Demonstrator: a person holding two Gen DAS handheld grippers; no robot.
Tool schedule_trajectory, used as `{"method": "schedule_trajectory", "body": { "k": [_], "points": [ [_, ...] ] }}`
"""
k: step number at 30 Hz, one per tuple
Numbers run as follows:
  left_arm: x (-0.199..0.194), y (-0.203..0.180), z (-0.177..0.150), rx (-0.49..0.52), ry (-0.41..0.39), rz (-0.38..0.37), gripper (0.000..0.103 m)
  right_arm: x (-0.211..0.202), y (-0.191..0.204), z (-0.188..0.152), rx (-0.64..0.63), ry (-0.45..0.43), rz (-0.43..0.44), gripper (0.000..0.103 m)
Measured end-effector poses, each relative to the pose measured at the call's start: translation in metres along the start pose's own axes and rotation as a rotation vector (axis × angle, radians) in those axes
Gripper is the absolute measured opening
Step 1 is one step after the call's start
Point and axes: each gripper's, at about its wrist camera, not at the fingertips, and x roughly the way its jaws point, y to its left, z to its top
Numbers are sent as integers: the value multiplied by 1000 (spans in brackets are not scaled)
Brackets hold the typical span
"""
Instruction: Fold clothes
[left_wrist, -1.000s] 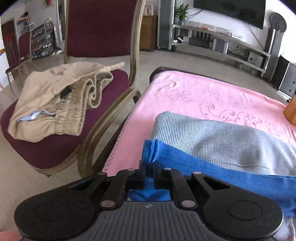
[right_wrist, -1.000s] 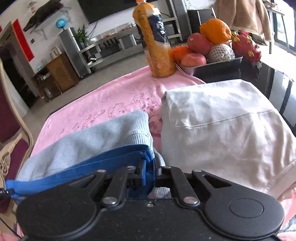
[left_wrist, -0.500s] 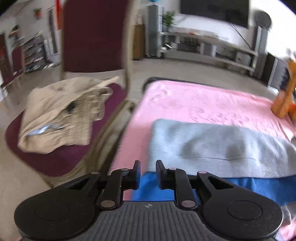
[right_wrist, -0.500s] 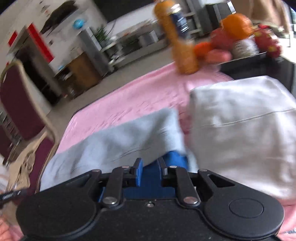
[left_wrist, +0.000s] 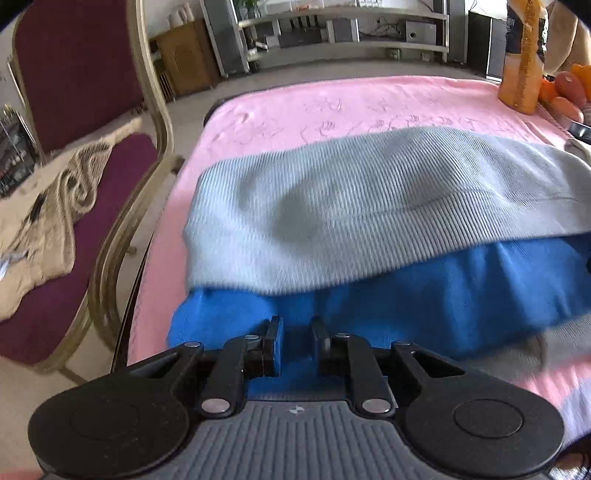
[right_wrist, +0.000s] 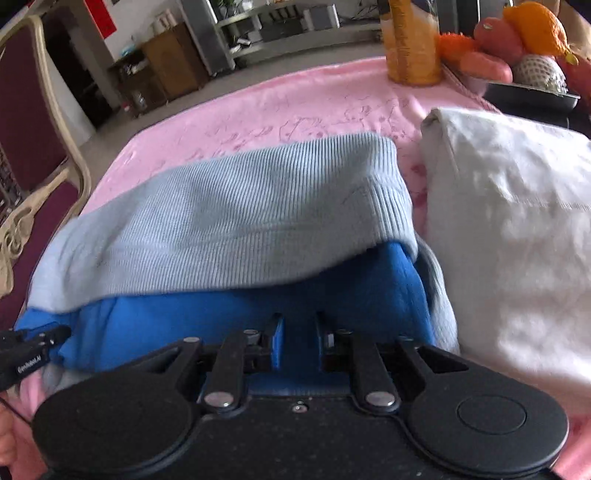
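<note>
A pale blue-grey ribbed knit garment (left_wrist: 369, 206) with a bright blue band (left_wrist: 424, 299) lies folded on the pink cloth (left_wrist: 332, 103). It also shows in the right wrist view (right_wrist: 229, 225), with its blue band (right_wrist: 258, 314) nearest me. My left gripper (left_wrist: 295, 332) is open, its jaws apart just above the blue band's left end. My right gripper (right_wrist: 298, 330) is open above the band's right end. Neither holds cloth. The left gripper's tip (right_wrist: 33, 345) shows at the left edge of the right wrist view.
A folded white garment (right_wrist: 517, 229) lies right of the knit. An orange juice bottle (right_wrist: 412, 40) and a fruit tray (right_wrist: 532, 94) stand at the far right. A maroon chair (left_wrist: 74, 177) with beige clothes (left_wrist: 40, 221) stands left of the table.
Both grippers opened and let go of the blue band, which now lies on the table under the knit's folded edge. Both views swung towards the middle of the garment.
</note>
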Motion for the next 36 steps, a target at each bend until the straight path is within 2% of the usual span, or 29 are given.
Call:
{"method": "schedule_trajectory", "body": {
  "k": [2, 3, 5, 7, 8, 9, 11, 13, 16, 20, 23, 25, 26, 30, 36],
  "points": [
    [-18, 19, -4, -58, -12, -18, 22, -14, -10, -8, 57, 28, 30, 21],
    [-28, 29, -5, -96, -30, -26, 22, -24, -16, -11, 87, 15, 52, 23],
    [-46, 53, -5, -182, -64, -53, 22, -51, -27, -16, 133, -66, 98, 29],
    [-54, 78, 1, -257, -72, -69, 22, -74, -39, -13, 172, -146, 141, 40],
    [-55, 87, 6, -285, -69, -69, 22, -81, -45, -9, 190, -170, 156, 40],
    [-54, 93, 11, -303, -64, -71, 22, -85, -50, -4, 201, -186, 160, 40],
    [-50, 99, 21, -321, -53, -79, 38, -93, -60, 4, 222, -219, 167, 43],
    [-40, 101, 27, -331, -43, -85, 42, -95, -68, 9, 248, -243, 180, 50],
    [-22, 98, 24, -397, -21, -82, 42, -80, -78, 11, 350, -238, 204, 50],
    [-11, 98, 14, -516, 17, -150, 44, -73, -88, 9, 417, -245, 193, 50],
    [-14, 93, 16, -488, 0, -114, 46, -65, -85, 12, 411, -215, 185, 47],
    [-17, 90, 16, -471, -13, -95, 47, -59, -83, 15, 406, -194, 180, 37],
    [-18, 89, 16, -465, -16, -97, 48, -56, -82, 16, 404, -184, 177, 37],
    [-13, 88, 21, -452, -1, -126, 48, -45, -78, 21, 395, -143, 166, 37],
    [4, 99, 45, -414, 57, -200, 48, -26, -79, 28, 416, -61, 165, 37]
  ]
}}
